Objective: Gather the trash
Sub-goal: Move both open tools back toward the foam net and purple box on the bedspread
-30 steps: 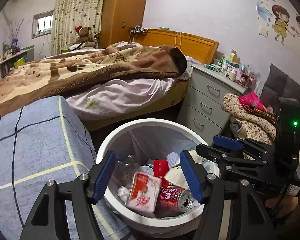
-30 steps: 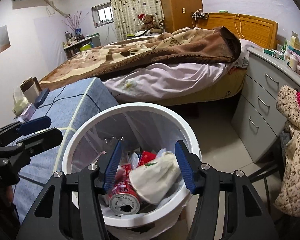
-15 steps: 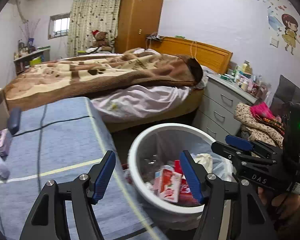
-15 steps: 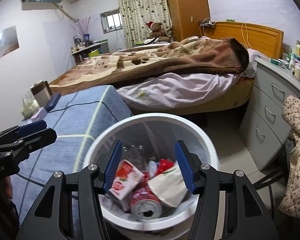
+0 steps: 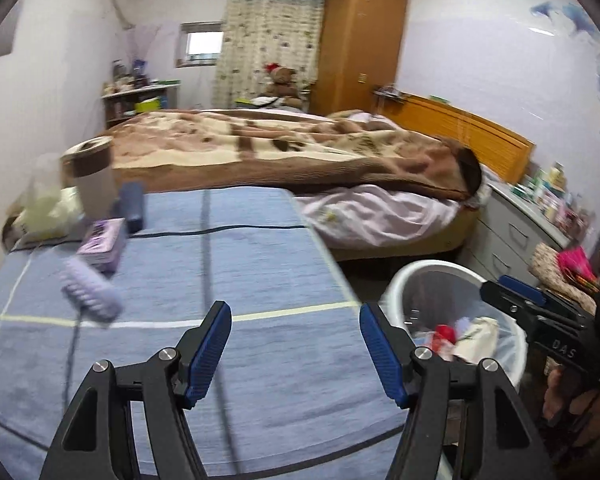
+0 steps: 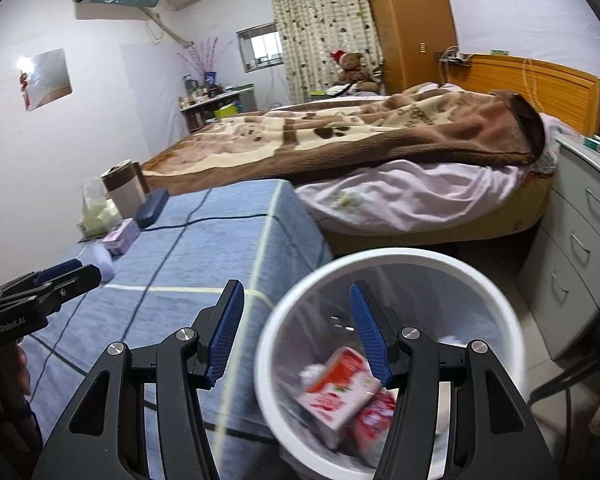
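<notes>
On our left sit a purple box (image 5: 101, 242) and a hairbrush (image 5: 92, 295) on the blue cloth (image 5: 236, 280). Our left gripper (image 5: 296, 350) hangs over that cloth, jaws apart, nothing between them. Rightward, our right gripper (image 6: 296, 330), also apart and empty, hovers at the white bin (image 6: 384, 264), a red-and-white carton (image 6: 340, 384) inside.
</notes>
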Demonstrator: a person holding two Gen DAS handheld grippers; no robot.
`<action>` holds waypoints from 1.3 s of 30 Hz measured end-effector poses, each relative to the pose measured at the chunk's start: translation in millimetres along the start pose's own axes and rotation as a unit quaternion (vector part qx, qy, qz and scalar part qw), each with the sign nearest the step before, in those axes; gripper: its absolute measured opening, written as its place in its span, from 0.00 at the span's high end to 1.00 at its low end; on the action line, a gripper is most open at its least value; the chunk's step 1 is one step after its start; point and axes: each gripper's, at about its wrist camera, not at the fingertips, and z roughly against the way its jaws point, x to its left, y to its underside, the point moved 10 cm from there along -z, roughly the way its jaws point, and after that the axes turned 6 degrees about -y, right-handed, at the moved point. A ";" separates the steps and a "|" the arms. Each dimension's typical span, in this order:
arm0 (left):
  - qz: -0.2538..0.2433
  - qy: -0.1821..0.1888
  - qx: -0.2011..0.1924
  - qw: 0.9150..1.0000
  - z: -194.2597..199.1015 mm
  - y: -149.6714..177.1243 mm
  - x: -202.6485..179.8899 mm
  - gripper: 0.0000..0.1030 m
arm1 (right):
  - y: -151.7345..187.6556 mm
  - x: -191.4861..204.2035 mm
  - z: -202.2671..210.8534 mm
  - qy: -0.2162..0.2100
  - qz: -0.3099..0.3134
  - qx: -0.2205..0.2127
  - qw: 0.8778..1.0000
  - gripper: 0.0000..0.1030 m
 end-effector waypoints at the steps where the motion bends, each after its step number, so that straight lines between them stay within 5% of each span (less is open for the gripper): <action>1: 0.005 -0.006 0.000 1.000 0.2 0.3 8.5 0.36 | -0.9 5.2 -4.1 -0.004 0.002 0.001 1.000 0.45; 9: 0.049 -0.114 0.001 0.992 -3.9 2.2 102.1 0.36 | -8.1 47.0 -37.0 -0.037 0.024 0.013 0.999 0.45; 26: 0.131 -0.152 0.051 0.978 -73.7 1.1 199.2 0.32 | -34.2 124.0 -114.2 -0.088 0.066 0.041 0.993 0.45; 33: 0.147 -0.192 0.096 0.966 -112.4 13.5 236.3 0.32 | -40.2 149.4 -146.2 -0.099 0.072 0.057 0.991 0.45; 39: 0.134 -0.164 0.111 0.971 -120.1 18.2 241.2 0.30 | -39.5 168.7 -163.0 -0.111 0.068 0.068 0.989 0.45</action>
